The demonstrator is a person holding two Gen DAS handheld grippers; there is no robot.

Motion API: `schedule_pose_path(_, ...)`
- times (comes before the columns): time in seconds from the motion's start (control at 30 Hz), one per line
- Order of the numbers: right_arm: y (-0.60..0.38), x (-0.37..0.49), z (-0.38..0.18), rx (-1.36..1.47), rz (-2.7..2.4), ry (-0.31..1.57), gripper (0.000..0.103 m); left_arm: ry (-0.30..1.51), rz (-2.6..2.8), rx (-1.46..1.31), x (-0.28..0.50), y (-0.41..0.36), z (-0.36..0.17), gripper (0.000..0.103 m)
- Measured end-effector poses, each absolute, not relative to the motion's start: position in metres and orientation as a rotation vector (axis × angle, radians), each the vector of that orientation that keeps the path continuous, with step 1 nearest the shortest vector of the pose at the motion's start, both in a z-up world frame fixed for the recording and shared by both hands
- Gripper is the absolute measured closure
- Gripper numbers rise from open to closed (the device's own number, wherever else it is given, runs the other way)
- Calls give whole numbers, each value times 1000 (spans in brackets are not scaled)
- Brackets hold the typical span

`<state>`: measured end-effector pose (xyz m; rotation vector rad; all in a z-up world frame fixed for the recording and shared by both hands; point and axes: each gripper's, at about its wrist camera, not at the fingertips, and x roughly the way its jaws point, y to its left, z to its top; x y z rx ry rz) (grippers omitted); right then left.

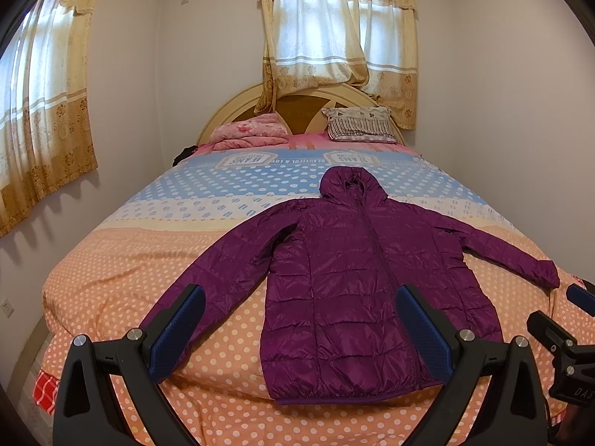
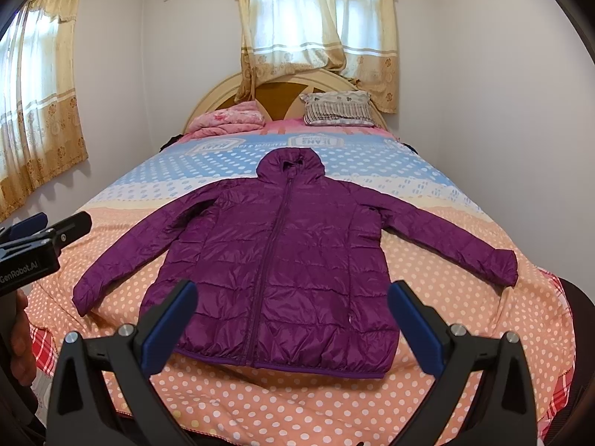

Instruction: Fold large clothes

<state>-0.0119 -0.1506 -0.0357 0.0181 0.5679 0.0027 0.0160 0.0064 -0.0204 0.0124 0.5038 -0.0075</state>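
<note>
Both tools hover at the foot of the bed [image 1: 111, 267], nothing between their fingers: left gripper [image 1: 301, 330] spread wide, blue pads [image 1: 178, 334] apart, over the near-left part of the purple jacket [image 1: 357, 278]; right gripper [image 2: 292, 329] also spread wide, above the jacket's hem, not touching fabric. In the right wrist view a hand [image 2: 20, 338] grips the left tool's handle at the far left edge. Jacket lies flat, front up, zipped, on the orange polka-dot end of the bed cover, hem toward the foot, both sleeves out to the sides, hood [image 2: 288, 163] pointing to the headboard [image 2: 223, 93] and reaching the blue band. Beyond the jacket, a pink folded blanket [image 1: 249, 133] and a patterned pillow [image 1: 360, 124] sit against the headboard. Curtains [image 1: 334, 37] hang behind the headboard, touching its top edge
</note>
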Motion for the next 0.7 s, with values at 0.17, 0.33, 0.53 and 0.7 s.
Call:
schedule_pose_path(0.17,-167,4,-45,17,-23,594,0,528,-2,26,39,4,-33,1)
schedule_pose_path(0.33,-198,20,-59,42,-93,628,0,567,-7,49,67,-3,-50,1)
schedule_pose_path(0.53,-233,40,-73,40,-165,652,0,581,-34,74,101,-17,-62,1)
schedule_pose_path(0.7,-276,59,-87,51,-249,670,0,591,-62,108,135,-37,-75,1)
